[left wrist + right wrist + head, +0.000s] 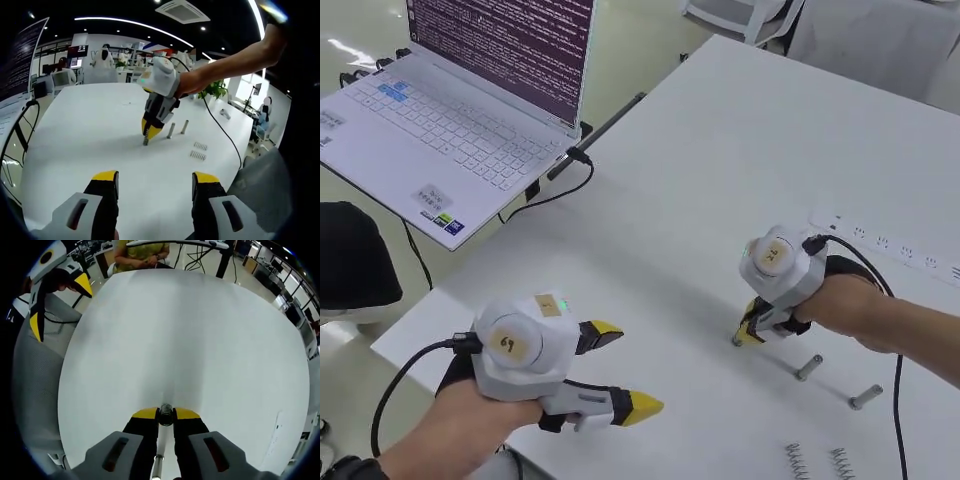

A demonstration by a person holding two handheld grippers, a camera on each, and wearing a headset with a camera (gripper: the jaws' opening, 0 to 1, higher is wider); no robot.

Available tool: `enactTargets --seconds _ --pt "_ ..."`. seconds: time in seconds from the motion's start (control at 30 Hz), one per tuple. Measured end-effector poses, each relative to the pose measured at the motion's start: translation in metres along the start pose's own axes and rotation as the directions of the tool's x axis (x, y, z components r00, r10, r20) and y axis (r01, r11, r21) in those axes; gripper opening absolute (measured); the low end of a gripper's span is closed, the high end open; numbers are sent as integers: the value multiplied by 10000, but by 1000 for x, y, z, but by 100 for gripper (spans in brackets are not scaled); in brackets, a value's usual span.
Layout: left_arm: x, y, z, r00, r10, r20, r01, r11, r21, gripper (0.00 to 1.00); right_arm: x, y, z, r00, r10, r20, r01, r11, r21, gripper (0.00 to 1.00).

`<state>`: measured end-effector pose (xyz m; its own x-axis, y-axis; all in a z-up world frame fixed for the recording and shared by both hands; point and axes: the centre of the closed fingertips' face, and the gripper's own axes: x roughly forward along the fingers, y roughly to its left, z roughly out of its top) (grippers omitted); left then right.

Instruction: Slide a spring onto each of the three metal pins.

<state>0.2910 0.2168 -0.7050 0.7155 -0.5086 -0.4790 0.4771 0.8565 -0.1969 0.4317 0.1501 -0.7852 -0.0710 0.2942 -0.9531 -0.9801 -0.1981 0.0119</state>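
- Clamped together on a spring [166,415], between the yellow fingers [145,414] of the right gripper [751,334]; coil seen end-on in the right gripper view.
- Held upright in the left gripper view, lower end down at the table [700,180]. Probably being threaded onto one of the three pins, though impossible to separate that pin from the coil here.
- Line up the spring's axis with the pin and lower straight, with no sideways push, to avoid snagging or buckling the coil.
- Loosen the grip only after seating the coil well down the shaft; otherwise likely to pop off.
- No harder squeeze: thin wire, judged easy to deform or to shoot out from between the fingers.
- Just beside the work, on the person's right: a nearer bare pin [808,367] and a farther bare pin [865,397], neither carrying a spring yet.
- Closer to the person than those: a loose spring [798,461] and a second loose spring [841,463], lying side by side on the table.
- Well apart on the other side: left gripper [155,176], fingers spread wide with nothing between them, hovering over the table's near edge. Worth bringing in to steady the pin if it wobbles.
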Motion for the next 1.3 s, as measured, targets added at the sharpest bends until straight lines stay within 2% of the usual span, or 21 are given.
enactTargets --seconds 0.6,1.3 --pt "1 -1 0 10000 -9 -41 9 10000 3 55 -1 -1 -1 10000 69 33 -69 10000 54 10" --pt "0 -2 1 10000 -57 -64 58 10000 80 55 -15 0 1 9998 -50 217 48 9999 109 14"
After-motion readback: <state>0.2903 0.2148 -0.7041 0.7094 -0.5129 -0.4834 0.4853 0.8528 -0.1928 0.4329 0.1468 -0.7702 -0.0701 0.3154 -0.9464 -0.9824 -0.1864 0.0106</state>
